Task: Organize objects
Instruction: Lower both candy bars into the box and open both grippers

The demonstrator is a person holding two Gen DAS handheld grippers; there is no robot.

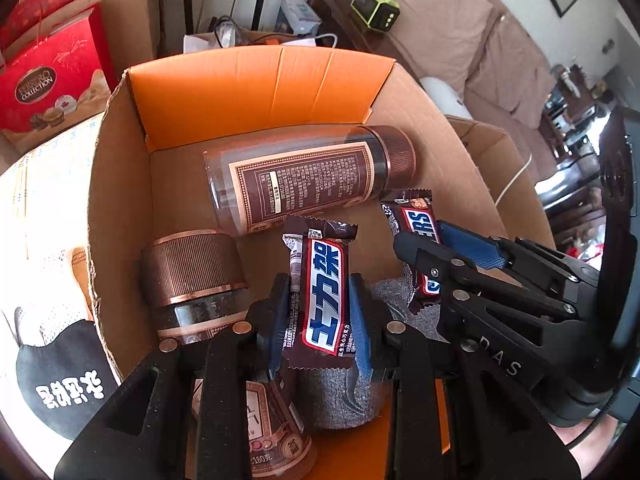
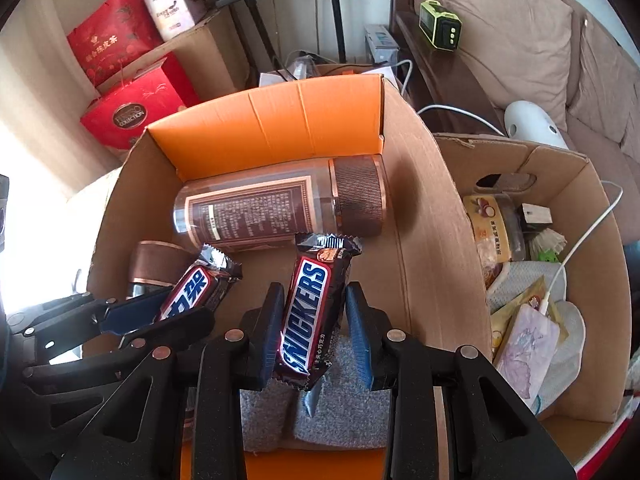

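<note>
My left gripper (image 1: 320,312) is shut on a Snickers bar with Chinese lettering (image 1: 324,300) and holds it over the open cardboard box (image 1: 120,208). My right gripper (image 2: 316,328) is shut on a second Snickers bar (image 2: 308,312) beside it; it also shows in the left wrist view (image 1: 424,256). The left gripper also shows in the right wrist view (image 2: 160,312). Both bars hang above a grey cloth (image 2: 344,412) on the box floor. A brown jar (image 1: 308,176) lies on its side at the back of the box. Another brown jar (image 1: 192,280) lies at the left.
A second cardboard box (image 2: 560,184) to the right holds a snack tub, packets and a white cable. Red gift boxes (image 1: 48,84) stand at the back left. A sofa (image 2: 520,40) and a green device (image 2: 440,26) are at the back right. A black cap (image 1: 60,376) lies at left.
</note>
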